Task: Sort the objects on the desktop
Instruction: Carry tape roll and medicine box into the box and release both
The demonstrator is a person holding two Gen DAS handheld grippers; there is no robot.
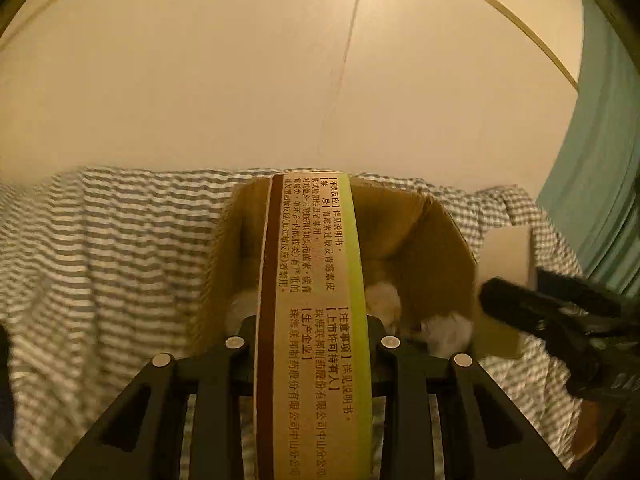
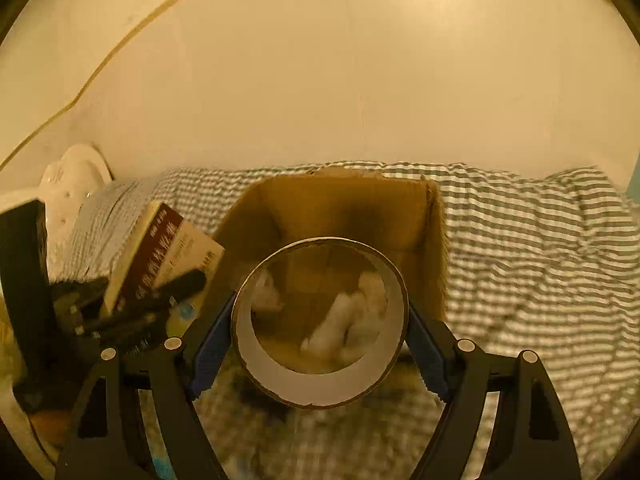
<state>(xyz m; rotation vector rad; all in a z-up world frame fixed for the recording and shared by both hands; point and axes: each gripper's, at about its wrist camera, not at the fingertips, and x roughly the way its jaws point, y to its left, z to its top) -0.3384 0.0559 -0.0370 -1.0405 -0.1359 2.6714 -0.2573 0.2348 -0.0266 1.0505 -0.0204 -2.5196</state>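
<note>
**Both grippers loaded above the cardboard box**

The left gripper (image 1: pixel 312 332) is clenched on a medicine box (image 1: pixel 312 280), held edge-up over the open cardboard box (image 1: pixel 436 248). The right gripper (image 2: pixel 320 344) grasps a tape roll (image 2: pixel 320 384) by its outer rim, above the same box. White crumpled items (image 2: pixel 344 328) lie inside. The box rests on striped fabric (image 2: pixel 540 260).

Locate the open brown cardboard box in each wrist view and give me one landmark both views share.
Left wrist view: the open brown cardboard box sits centre, partly hidden behind the long printed medicine carton clamped in the left gripper.
Right wrist view: centre, behind and seen through the cardboard tape ring held by the right gripper.
Shared landmark: the grey-and-white striped cloth under the box.
</note>
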